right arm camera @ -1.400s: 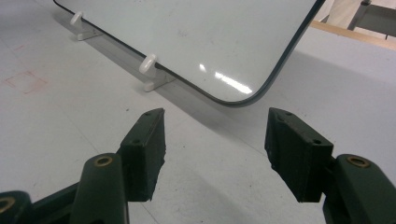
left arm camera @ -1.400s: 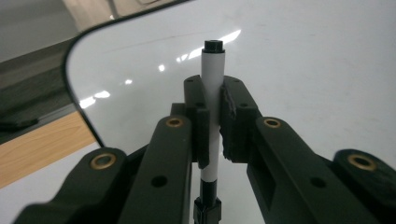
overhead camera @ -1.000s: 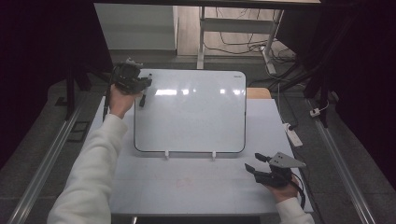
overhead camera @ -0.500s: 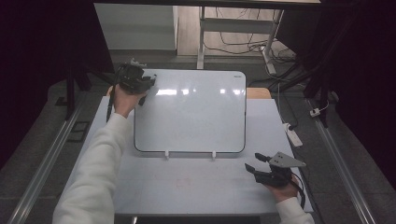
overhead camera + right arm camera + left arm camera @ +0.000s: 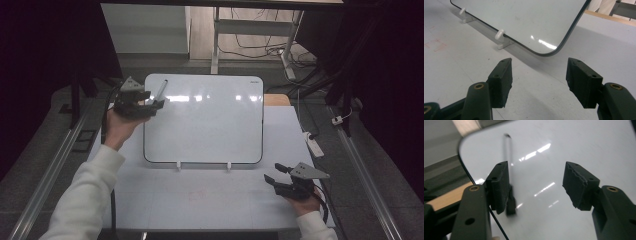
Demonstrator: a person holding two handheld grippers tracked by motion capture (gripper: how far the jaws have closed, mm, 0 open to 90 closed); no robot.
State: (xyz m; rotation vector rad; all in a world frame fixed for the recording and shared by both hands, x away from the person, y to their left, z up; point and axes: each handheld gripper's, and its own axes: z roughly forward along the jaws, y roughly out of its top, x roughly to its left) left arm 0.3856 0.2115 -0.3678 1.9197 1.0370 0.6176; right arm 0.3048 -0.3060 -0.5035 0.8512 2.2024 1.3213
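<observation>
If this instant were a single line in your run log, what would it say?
left gripper: open, at marker on whiteboard far-left corner | right gripper: open, empty, near table edge | whiteboard: blank

Blurred marker, cropped fingers, hidden board edges

In the left gripper view the marker (image 5: 509,177) is a blurred streak beside the left-hand finger of the left gripper (image 5: 539,186); its lower end sits behind that finger, so contact cannot be told, and its tip is too smeared to read. The whiteboard (image 5: 574,145) runs off the top and right edges beyond the fingers. In the right gripper view the right gripper (image 5: 539,82) has its finger bases cut by the bottom edge, and the board ahead of the fingers is cropped at the top. The surface (image 5: 454,65) carries faint red marks left of the fingers, too small to read.
</observation>
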